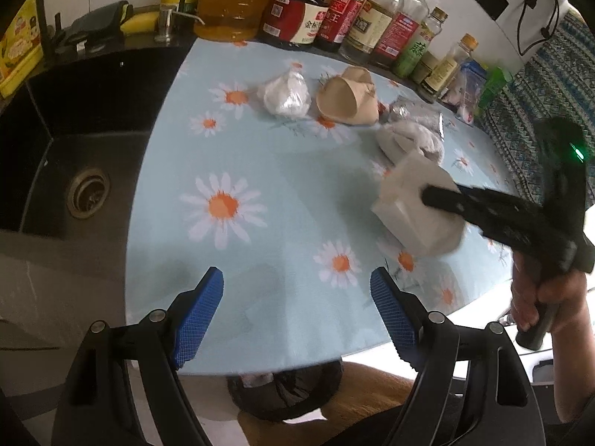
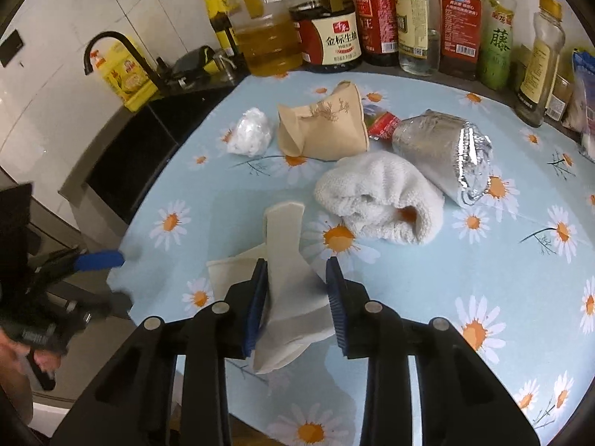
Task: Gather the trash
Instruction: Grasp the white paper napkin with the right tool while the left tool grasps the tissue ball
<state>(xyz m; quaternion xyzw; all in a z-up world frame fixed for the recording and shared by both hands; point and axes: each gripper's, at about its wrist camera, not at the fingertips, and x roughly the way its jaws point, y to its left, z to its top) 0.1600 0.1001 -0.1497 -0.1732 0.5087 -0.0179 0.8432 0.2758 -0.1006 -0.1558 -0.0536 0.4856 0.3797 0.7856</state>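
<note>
My right gripper (image 2: pixel 297 277) is shut on a crushed white paper cup (image 2: pixel 286 282) and holds it just above the daisy cloth; it also shows in the left wrist view (image 1: pixel 416 204). My left gripper (image 1: pixel 297 290) is open and empty over the cloth's front edge. On the cloth lie a white crumpled plastic bag (image 2: pixel 250 131), a brown paper cup (image 2: pixel 323 126), a red sachet (image 2: pixel 383 125), a foil-lined wrapper (image 2: pixel 442 152) and a white towel (image 2: pixel 379 197).
A row of oil and sauce bottles (image 2: pixel 336 33) lines the back of the counter. A black sink (image 1: pixel 74 171) lies to the left with a faucet (image 2: pixel 111 44). A black-lined bin (image 1: pixel 286 390) stands below the counter's front edge.
</note>
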